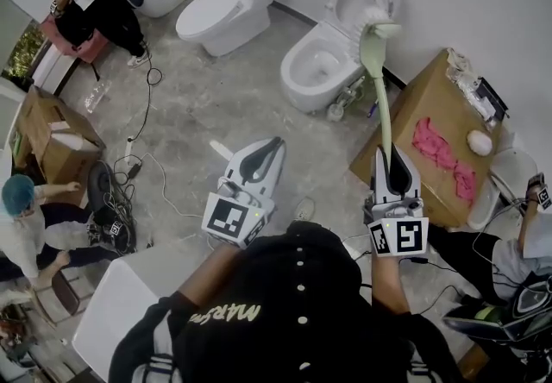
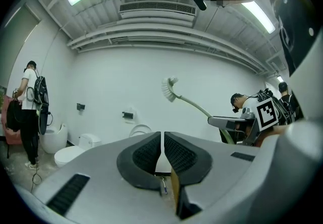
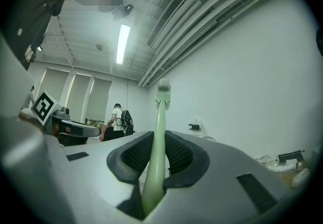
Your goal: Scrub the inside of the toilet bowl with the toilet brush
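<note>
A: Picking out the toilet brush [image 1: 380, 97] first: held up in the air, nearer than the toilet bowl [image 1: 293, 62] and a touch to its right, with the bristle head up by the raised lid, not down inside.

B: Clamped in the right gripper [image 1: 390, 154], then?

A: Yes, closed snug on the lower end of the pale green handle, with a pad pressed to either side. Plain to see in the right gripper view.

B: And the left gripper [image 1: 274, 147]?

A: Closed pad to pad on nothing. Hanging idle on the near side of the bowl, well apart from it.

B: So no scrubbing yet?

A: Looks like the approach step only. Brush in hand, lid up, no contact with the porcelain.

B: Calling for what next?

A: Probably moving closer to the bowl, tipping the handle forward and down, then setting the bristles inside the rim against the inner wall. Worth a firm hold too: gripped far from the head on a long, curved handle, so likely to twist under pressure.

B: Anything round about?

A: Just right of the bowl, a cardboard box [image 1: 423, 97] with pink cloth [image 1: 440, 148] on top. Off to its left, a closed toilet [image 1: 226, 3]. Neither in the way, by the look of it.
</note>
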The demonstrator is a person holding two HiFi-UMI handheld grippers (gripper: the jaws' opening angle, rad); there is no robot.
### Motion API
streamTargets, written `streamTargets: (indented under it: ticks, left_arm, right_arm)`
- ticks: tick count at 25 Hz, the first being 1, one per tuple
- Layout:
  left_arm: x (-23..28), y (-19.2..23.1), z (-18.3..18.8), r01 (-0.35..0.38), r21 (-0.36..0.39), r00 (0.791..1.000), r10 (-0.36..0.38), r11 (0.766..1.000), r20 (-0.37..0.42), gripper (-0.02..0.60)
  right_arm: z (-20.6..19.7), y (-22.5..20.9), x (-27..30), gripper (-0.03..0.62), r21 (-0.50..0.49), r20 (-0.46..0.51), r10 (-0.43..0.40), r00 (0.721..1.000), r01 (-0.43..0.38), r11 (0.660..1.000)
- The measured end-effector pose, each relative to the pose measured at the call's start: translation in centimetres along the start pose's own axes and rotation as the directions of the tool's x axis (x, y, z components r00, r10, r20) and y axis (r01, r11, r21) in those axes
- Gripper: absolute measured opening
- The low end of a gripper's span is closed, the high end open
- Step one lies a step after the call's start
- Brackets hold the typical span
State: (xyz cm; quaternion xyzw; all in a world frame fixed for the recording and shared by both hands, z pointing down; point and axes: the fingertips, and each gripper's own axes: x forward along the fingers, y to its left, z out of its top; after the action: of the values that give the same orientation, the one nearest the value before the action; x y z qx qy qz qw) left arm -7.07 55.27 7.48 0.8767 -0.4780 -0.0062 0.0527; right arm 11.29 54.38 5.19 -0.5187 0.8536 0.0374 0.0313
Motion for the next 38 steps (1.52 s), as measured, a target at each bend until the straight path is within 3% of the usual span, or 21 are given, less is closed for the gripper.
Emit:
streamTargets:
  ticks: [10,15,22,38]
  left_arm:
    - [5.5,0.9,-0.3,-0.059,0.019,0.998,0.059,0.998,-0.006,0.043]
    - [6.9,1.3,-0.1,-0.097,-0.032,0.995,0.097,0.995,0.003,0.043]
    - [8.1,2.4,-0.6,-0.114,-0.043,0.993,0.114,0.993,-0.015,0.043]
    - [15.7,7.0,-0.5,-0.071,-0.020,0.997,0.071,0.997,0.006,0.043]
  right_arm:
    - [-1.3,-5.2,3.8,0.086,0.023,0.001,0.041,0.999,-0.041,0.999]
    - [-1.6,-6.5,5.3,0.086,0.033,-0.003,0.057,0.998,-0.057,0.998]
    - [-2.6,-7.6,7.0,0.086,0.042,-0.019,0.061,0.998,-0.060,0.997]
    - [-3.8,-11.6,13.9,0.086,0.019,-0.019,0.033,0.999,-0.033,0.999]
